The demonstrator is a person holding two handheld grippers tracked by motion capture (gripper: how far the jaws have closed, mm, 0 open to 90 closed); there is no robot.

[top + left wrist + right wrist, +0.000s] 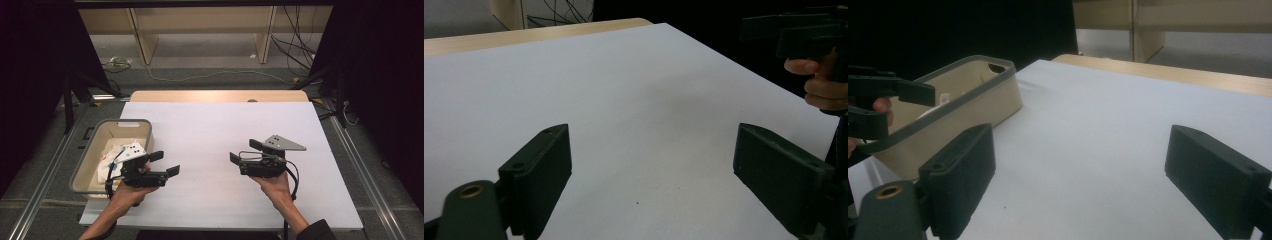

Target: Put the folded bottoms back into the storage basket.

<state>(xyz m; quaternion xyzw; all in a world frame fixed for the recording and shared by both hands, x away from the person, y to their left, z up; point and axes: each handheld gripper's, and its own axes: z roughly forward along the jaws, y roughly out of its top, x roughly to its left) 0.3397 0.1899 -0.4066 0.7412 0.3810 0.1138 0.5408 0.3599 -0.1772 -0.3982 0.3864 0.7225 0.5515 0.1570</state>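
1. Left hand-held gripper (pixel 167 163): released, nothing between the jaws, aimed toward 3 o'clock
2. Right hand-held gripper (pixel 245 152): released, empty, facing 9 o'clock, ready to reach
3. Bin (pixel 85 165): at 9 o'clock on the worktop (pixel 215 130), just beside the left gripper, holding white items (pixel 107 160) for pickup

The left gripper (pixel 164 163) partly hides the bin's (pixel 85 167) white contents (pixel 107 160).

A white counter (pixel 220 150) with a wooden far edge stands over a grey floor, where cables (pixel 295 42) trail at one o'clock and pale wooden furniture (pixel 200 25) lines the twelve o'clock side.
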